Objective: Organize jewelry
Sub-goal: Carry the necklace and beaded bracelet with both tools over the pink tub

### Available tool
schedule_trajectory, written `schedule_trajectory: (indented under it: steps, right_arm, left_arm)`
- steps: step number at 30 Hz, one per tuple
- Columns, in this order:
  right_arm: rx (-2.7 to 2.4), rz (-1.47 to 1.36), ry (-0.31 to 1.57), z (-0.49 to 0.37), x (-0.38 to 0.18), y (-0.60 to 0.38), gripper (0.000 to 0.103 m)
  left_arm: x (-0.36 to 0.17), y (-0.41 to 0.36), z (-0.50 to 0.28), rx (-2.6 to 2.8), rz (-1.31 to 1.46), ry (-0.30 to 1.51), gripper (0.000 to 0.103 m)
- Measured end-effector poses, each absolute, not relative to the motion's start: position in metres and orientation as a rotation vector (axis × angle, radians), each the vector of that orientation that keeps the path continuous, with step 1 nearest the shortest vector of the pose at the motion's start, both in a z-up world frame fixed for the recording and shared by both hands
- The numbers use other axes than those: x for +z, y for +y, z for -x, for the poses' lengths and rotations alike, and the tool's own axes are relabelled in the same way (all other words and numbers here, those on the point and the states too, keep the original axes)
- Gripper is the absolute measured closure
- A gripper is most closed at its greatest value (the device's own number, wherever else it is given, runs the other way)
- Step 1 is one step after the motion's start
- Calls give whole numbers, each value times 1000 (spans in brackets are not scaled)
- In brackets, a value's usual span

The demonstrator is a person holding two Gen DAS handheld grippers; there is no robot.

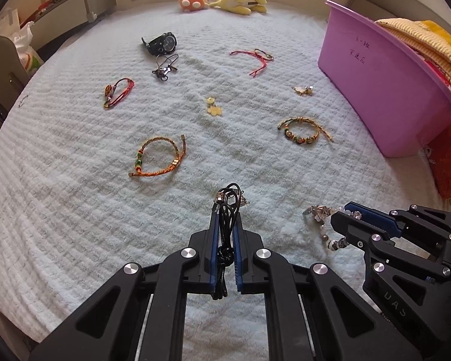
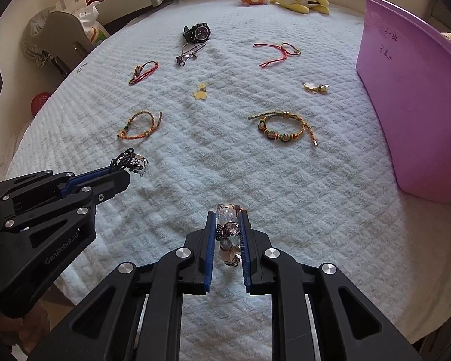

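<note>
Held items, nearest first: black cord necklace [image 1: 225, 234] pinched between the fingers [image 1: 215, 240] of my left gripper [image 1: 225, 210], which are closed on it, metal charms poking past the tips, cord tail hanging loose behind. Right gripper [image 2: 228, 213]: fingers [image 2: 246, 249] drawn in on a crystal bead bracelet [image 2: 227, 231], beads bunched between the pads. Both grippers sit low over the bed's [image 1: 75, 225] near edge.

Laid out beyond, mid-bed: orange braided bracelet [image 1: 159, 158] toward the left edge, beaded braided bracelet [image 1: 303, 131] toward the right, gold flower charm [image 1: 213, 106] between them. Farther: red cord bracelet [image 1: 118, 91], dark keychain cluster [image 1: 164, 67], black watch [image 1: 161, 43], red string bracelet [image 1: 254, 58], small gold charm [image 1: 303, 90]. Pink tub [image 1: 385, 87] stands at the right edge.

Handling note, my judgement: I keep both grips firm, lift clear of the fluffy cover so charms don't snag, and set each piece down in open space, apart from its neighbours.
</note>
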State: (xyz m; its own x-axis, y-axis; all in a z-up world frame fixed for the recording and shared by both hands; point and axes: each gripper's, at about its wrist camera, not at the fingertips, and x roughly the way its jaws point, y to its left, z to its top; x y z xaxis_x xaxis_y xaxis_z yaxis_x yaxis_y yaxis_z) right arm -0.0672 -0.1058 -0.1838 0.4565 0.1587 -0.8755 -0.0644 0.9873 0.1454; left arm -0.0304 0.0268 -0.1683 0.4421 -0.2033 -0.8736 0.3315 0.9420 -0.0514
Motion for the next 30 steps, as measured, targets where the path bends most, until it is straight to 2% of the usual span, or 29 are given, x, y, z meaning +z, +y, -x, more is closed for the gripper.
schedule_trajectory:
  steps: [6,7,23,30]
  right_arm:
    - [95,-125,1075,62,-146,-113,88]
    - [87,-129,1071,61,-139,-114,96]
    - [-26,-216,1024,52,-42,-138,96]
    - [-79,-254,948,45,11,-172,96]
  left_arm:
    - [-134,25,25,-396,-146,1071,94]
    - [-127,25,24,-406,-149,1071,94]
    - [-31,8,-8,-545,-196,1037,94]
    - [12,-31,-21,-620,-211,998,94]
